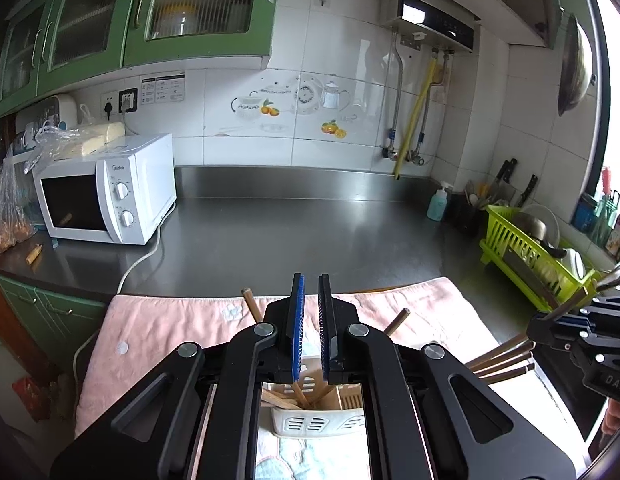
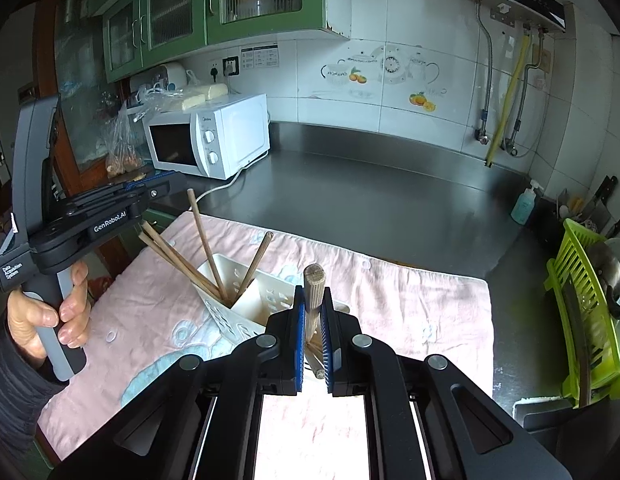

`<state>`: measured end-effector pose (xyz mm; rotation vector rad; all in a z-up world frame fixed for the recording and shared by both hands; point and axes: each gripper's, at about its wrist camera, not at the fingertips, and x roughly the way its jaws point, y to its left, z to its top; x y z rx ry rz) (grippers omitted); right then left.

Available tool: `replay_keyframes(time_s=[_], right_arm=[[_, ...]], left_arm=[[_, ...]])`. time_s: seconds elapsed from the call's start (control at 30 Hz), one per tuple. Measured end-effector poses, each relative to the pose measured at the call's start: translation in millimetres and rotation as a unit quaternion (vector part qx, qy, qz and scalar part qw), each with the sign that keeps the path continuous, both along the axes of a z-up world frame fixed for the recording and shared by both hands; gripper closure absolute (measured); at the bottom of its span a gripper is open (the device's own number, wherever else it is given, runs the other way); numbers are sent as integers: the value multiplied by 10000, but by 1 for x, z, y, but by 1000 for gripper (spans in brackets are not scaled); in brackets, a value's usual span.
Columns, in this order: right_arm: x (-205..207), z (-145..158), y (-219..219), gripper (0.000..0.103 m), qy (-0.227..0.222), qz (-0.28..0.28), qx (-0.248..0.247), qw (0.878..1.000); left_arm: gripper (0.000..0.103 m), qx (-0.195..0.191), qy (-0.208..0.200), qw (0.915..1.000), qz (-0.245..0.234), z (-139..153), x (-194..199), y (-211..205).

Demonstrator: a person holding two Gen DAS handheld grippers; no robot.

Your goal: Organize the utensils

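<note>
Clamped between the narrowly set fingers of the right gripper [image 2: 313, 312] is a bundle of wooden chopsticks [image 2: 312, 300], held over the white utensil caddy [image 2: 265, 296] on the pink towel [image 2: 410, 304]; lowering into a compartment is judged the next move, requiring alignment. The left gripper [image 1: 311, 300] is seen slightly parted and empty; the caddy's compartments are largely hidden
</note>
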<state>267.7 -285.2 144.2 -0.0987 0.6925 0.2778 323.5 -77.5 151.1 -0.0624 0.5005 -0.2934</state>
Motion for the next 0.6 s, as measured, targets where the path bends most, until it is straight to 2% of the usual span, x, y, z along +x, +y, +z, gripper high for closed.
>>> replay_keyframes(time_s=[0.13,0.2,0.27,0.33,0.43,0.6], right_arm=[[0,1,-1,96,-46,-11,20,10000],[-2,3,-1,95,-72,-21,27,10000],[-4,5,-2,95,-103,-32,47,9999],[-7,8,-4,95,-135,-36,66,9999],[-16,11,-6,89,-184,-56,105,9998],[-38,10,-7,77,-291,-98,168,9994]], left_arm=[[94,-8,-21,10000,-40,1,-5,0],[89,-5,-50,10000,-25,3,-8,1],[73,-32,-59,10000,-14,4,-12,1],[71,-35,-103,9999,-15,6,-19,2],[70,-27,-122,9999,-47,6,-29,3],[56,7,-191,9998,-98,5,-56,8]])
